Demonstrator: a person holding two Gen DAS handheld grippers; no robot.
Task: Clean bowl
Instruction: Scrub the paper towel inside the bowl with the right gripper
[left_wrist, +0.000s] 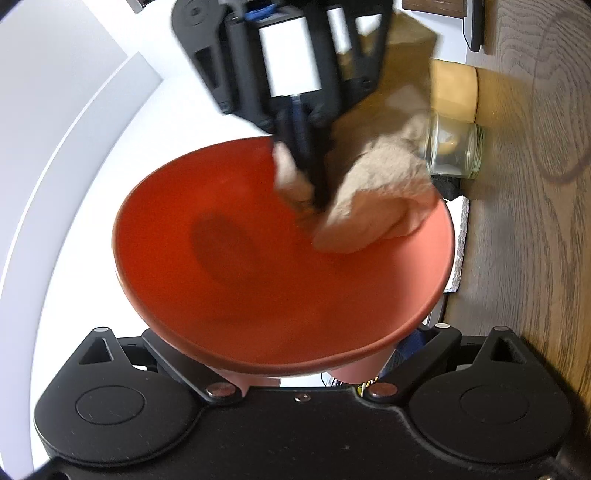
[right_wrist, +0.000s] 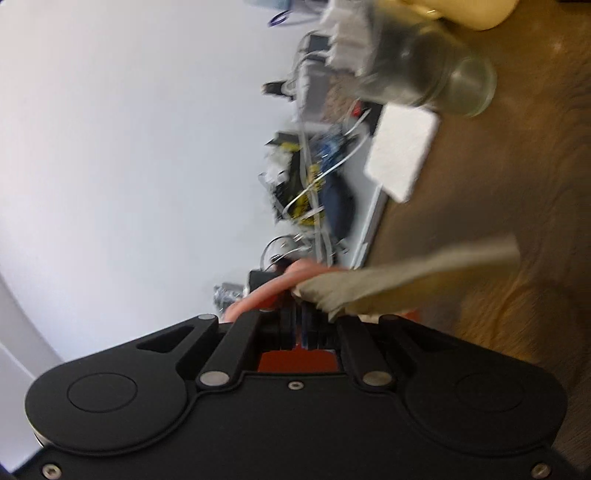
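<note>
Two grippers: left gripper (left_wrist: 295, 373) clamps bowl (left_wrist: 258, 280) rim, right gripper (left_wrist: 314, 192) pinches cloth (left_wrist: 369, 199) w/ tips inside bowl.

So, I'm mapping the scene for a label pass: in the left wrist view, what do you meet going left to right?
Orange bowl → right gripper → beige cloth → glass jar → wooden tabletop.

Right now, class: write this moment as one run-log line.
left gripper: shut on bowl, lifted | right gripper: shut on cloth, inside bowl | stage: wiping | nearby: jar on table
</note>
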